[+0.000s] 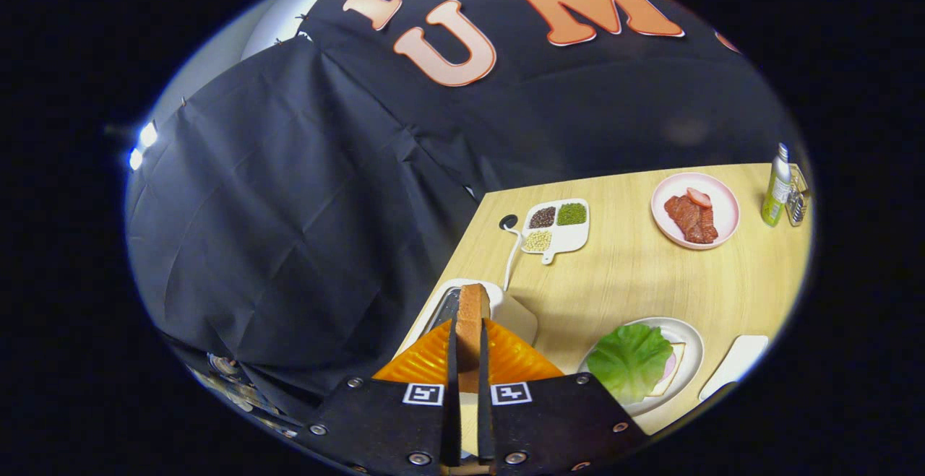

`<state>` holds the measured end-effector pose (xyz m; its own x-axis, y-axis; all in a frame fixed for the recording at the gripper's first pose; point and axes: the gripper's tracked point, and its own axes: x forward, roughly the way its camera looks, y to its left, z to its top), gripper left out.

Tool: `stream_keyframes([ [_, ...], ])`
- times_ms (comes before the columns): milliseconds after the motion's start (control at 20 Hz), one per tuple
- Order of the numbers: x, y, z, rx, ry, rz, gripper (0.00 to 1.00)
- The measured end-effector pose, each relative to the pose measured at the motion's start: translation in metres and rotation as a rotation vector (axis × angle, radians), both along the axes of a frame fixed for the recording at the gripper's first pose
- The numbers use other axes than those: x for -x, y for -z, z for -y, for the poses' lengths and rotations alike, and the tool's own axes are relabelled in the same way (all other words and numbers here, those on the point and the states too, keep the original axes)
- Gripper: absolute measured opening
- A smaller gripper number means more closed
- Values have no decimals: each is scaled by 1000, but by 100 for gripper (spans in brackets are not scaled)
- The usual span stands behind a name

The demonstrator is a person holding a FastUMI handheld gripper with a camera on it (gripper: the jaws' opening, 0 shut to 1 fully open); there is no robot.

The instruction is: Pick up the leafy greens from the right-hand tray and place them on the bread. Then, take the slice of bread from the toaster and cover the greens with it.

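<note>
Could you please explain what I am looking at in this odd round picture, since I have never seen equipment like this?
This is a handheld gripper that a person carries; the camera rides on it and looks forward along its two fingers. The fingers are closed on a slice of bread, edge-on, just above the white toaster. Beyond them, on the wooden table, a plate holds a lettuce leaf laid over another bread slice. Farther off are a white divided tray of beans and grains, a pink plate of meat, and a green bottle. The dark cloth behind is the booth's wall.
</note>
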<state>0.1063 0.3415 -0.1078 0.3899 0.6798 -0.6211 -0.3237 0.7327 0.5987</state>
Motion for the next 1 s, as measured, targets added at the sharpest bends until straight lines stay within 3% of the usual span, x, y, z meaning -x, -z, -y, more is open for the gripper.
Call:
stream_keyframes([
  [1000,17,145,129,9,113,-156,10],
])
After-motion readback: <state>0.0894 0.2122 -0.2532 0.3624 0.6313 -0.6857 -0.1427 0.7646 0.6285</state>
